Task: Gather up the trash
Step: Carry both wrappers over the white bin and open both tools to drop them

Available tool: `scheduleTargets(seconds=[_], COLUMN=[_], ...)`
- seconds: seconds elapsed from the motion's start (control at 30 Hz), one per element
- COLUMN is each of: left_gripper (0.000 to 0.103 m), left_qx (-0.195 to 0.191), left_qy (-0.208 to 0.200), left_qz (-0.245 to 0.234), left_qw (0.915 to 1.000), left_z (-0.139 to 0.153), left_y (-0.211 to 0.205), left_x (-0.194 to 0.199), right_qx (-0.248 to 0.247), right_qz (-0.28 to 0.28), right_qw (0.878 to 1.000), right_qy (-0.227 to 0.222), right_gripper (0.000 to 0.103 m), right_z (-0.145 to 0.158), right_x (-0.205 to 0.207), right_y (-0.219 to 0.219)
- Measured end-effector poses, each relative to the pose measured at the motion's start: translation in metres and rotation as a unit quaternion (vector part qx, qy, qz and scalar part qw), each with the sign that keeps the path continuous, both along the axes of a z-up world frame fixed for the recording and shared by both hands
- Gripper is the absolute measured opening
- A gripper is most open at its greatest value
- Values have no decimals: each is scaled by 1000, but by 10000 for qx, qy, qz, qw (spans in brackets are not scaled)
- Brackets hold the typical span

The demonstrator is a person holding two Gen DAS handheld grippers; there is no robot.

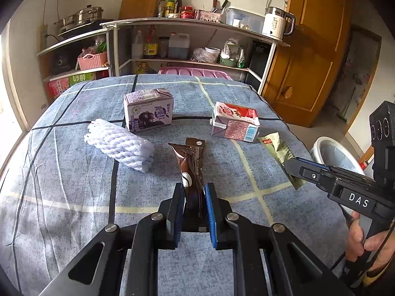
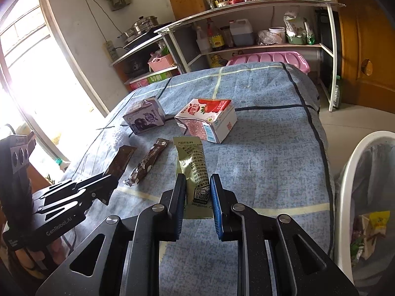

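Note:
My left gripper (image 1: 194, 192) is shut on a brown coffee sachet (image 1: 191, 165) that sticks up from its jaws. A second brown sachet (image 2: 148, 164) lies on the cloth beside it. My right gripper (image 2: 197, 187) is shut on a green-gold wrapper (image 2: 192, 165), also seen in the left wrist view (image 1: 279, 148). A purple milk carton (image 1: 148, 111), a red strawberry milk carton (image 1: 235, 122) and a white foam fruit net (image 1: 118, 144) lie on the blue checked table (image 1: 74, 197). A white lined trash bin (image 2: 355, 172) stands right of the table.
Behind the table stand metal shelves (image 1: 192, 24) with bottles, a kettle (image 1: 276, 21), pots and a pink basket (image 1: 91, 60). A pink crate (image 2: 269, 58) sits at the far table edge. A wooden door (image 1: 313, 56) is at the right, a bright window (image 2: 29, 74) at the left.

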State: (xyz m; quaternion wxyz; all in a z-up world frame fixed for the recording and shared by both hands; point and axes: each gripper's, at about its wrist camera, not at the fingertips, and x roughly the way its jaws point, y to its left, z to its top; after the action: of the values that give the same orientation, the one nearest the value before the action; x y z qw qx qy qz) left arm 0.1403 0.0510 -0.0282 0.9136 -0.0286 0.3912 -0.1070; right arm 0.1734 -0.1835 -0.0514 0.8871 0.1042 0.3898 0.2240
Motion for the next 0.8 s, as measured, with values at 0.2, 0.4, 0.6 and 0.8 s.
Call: scheduleTargets(seconds=[0.2, 0.4, 0.6, 0.8], left_gripper=[17, 17, 17, 17], left_qx=[-15, -18, -51, -50], left_qy=[-195, -321, -434, -481], left_qz=[-175, -392, -769, -1134], left_qw=[9997, 9987, 9961, 9924], left_z=[18, 31, 38, 41], left_y=[-18, -40, -72, -112], left_x=[-9, -15, -21, -23], right_qx=[75, 93, 49, 29], right_qz=[-141, -310, -596, -959], right_qw=[9998, 9992, 9977, 9947], right_qy=[-95, -231, -318, -362], right_gripper=[21, 21, 21, 21], right_z=[10, 21, 29, 35], right_x=[-12, -26, -39, -51], right_y=[-17, -36, -65, -102])
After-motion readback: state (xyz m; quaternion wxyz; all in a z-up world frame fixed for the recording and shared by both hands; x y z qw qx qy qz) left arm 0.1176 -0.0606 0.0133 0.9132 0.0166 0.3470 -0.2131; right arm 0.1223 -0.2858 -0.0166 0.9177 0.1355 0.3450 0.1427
